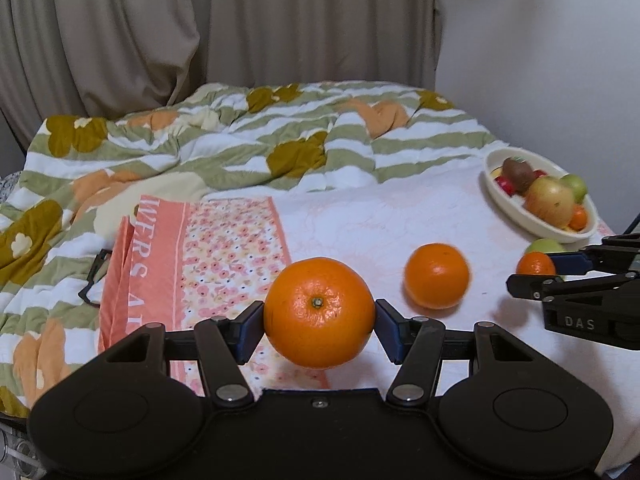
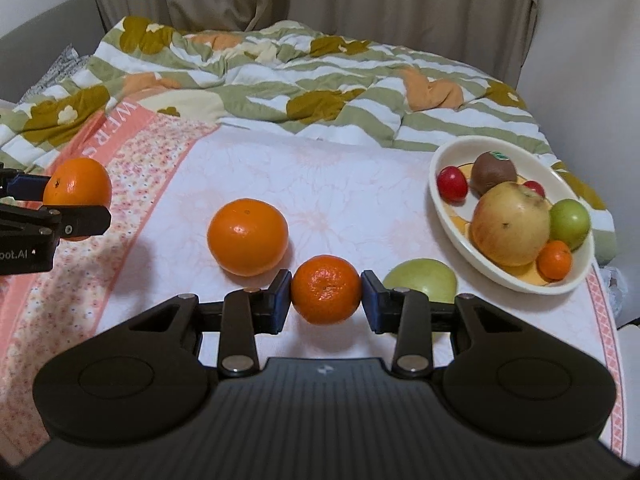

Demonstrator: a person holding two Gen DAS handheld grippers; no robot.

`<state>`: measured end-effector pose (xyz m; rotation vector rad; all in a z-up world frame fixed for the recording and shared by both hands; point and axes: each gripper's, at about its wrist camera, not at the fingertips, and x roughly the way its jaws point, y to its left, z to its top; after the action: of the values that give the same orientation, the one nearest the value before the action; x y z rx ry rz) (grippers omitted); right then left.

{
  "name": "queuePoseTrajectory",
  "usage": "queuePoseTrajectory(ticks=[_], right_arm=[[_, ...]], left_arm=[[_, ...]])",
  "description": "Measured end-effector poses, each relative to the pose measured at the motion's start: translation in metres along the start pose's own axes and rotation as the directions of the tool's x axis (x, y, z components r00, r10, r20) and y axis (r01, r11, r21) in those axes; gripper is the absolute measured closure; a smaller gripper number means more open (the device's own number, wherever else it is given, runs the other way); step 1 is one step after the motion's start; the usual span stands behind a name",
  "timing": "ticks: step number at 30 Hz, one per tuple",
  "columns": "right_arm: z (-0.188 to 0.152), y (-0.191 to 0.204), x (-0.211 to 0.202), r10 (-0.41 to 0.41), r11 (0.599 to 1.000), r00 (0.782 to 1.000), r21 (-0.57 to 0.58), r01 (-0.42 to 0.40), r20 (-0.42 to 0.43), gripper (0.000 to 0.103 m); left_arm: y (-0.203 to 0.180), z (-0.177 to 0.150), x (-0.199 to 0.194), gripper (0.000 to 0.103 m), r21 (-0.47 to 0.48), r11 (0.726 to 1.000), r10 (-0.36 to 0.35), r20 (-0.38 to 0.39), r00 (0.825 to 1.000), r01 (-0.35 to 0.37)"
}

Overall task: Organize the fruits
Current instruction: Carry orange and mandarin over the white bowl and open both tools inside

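Observation:
My left gripper (image 1: 319, 322) is shut on a large orange (image 1: 319, 312), held above the pink floral cloth; it also shows in the right wrist view (image 2: 78, 190). My right gripper (image 2: 326, 294) is shut on a small mandarin (image 2: 326, 289), seen in the left wrist view (image 1: 536, 265). A second orange (image 2: 248, 236) lies loose on the cloth between the grippers. A green apple (image 2: 420, 280) lies just behind my right gripper. A cream oval bowl (image 2: 448, 216) at the right holds an apple, a kiwi, red fruits, a green fruit and a small mandarin.
A crumpled green-striped flowered quilt (image 2: 320, 80) covers the far half of the bed. Curtains (image 1: 200, 20) hang behind it, with a white wall at the right. A pink floral bag (image 1: 224, 240) lies at the left.

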<state>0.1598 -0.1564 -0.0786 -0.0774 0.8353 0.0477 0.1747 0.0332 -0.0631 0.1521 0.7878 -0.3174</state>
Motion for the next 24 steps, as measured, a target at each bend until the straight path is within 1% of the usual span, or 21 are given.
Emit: queuePoseTrajectory(ticks=[9,13,19,24], right_arm=[[-0.009,-0.01,-0.054,-0.019,0.999,0.998,0.044,0.016,0.056,0.05],[-0.014,-0.021,-0.076,-0.038,0.997,0.997,0.077,0.032,0.069,0.05],[-0.018,-0.052,-0.102,-0.063,0.992,0.994,0.114,0.053,0.085,0.05],[-0.015,-0.091,-0.116,-0.057,0.991,0.993,0.129,0.044,0.101,0.05]], left_arm=[[-0.02,0.0,-0.047,0.04,-0.015,1.0,-0.026,0.07,0.997,0.027],[-0.031,0.003,-0.062,0.04,-0.007,0.998,-0.055,0.099,0.994,0.056],[-0.057,0.011,-0.074,0.04,0.022,0.996,-0.086,0.133,0.987,0.084],[-0.085,0.023,-0.081,0.04,0.017,0.997,-0.074,0.165,0.984,0.072]])
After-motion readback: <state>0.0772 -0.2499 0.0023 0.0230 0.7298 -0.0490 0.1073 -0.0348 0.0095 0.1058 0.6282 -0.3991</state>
